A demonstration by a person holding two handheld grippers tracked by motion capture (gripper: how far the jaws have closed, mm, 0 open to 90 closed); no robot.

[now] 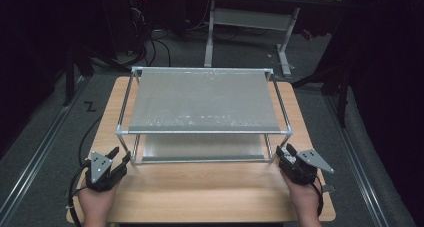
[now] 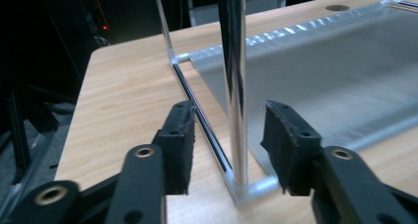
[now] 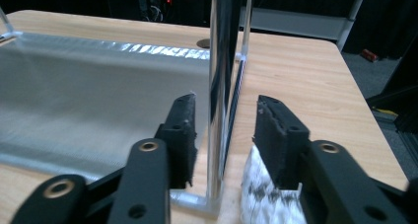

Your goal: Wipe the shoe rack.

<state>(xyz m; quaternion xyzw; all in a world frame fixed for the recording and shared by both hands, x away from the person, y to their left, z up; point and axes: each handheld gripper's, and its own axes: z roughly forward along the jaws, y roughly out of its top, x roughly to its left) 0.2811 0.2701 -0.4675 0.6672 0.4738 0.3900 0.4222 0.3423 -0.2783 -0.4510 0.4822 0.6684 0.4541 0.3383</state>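
Straddling the rack's front posts, both tongs stand spread (lower shelf mostly hidden).

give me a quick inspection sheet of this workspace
surface: wooden table, bare at the front
job's things: two-tier metal rack with mesh shelves, standing upright
clutter: white patterned scrap by the right front post
grippers: left hand-held gripper and right hand-held gripper both open, each straddling a front post without pressing on it
cables: black cable trailing from the left hand-held gripper
surroundings: dark room, desk frame behind
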